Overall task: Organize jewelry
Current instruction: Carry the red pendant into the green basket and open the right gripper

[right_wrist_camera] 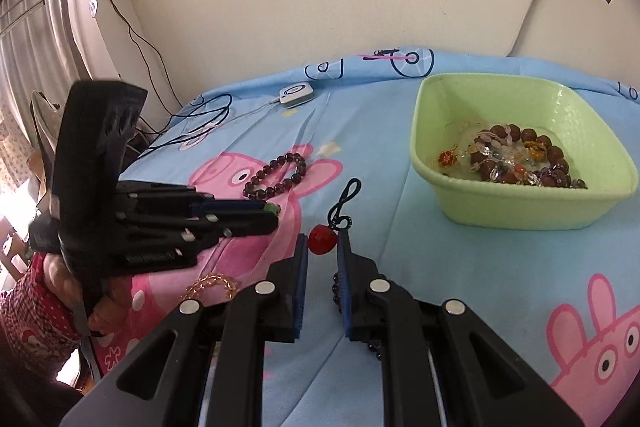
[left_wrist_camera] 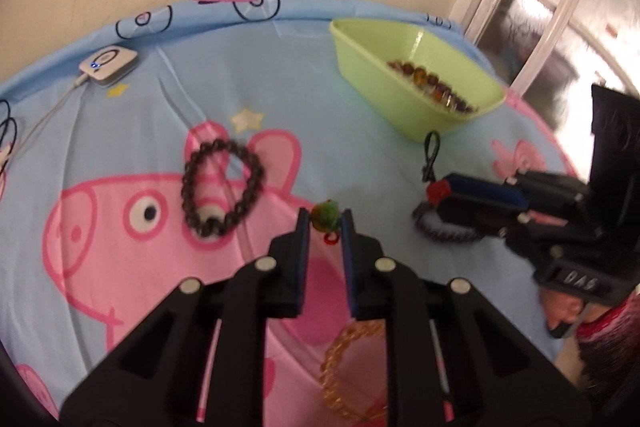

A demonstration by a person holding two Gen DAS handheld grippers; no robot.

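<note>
pinching a green bead [left_wrist_camera: 326, 217], the left claw [left_wrist_camera: 325, 223] hangs over the pig sheet [left_wrist_camera: 352, 151]. the right claw [right_wrist_camera: 322, 247] pinches a red charm [right_wrist_camera: 321, 243]. a gold bracelet [left_wrist_camera: 344, 367] lies nearer than the green bowl [right_wrist_camera: 496, 205]. a dark bracelet [left_wrist_camera: 221, 187] lies left of it. beads [right_wrist_camera: 516, 157] fill the bowl.

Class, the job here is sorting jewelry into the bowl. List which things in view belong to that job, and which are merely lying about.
Belong to the job:
- green bowl holding beaded jewelry
- dark bead bracelet
- amber bracelet
- green bead charm between the left gripper fingers
- red charm at the right gripper

Lying about:
- white device
- black cables
- cartoon bedsheet
</note>
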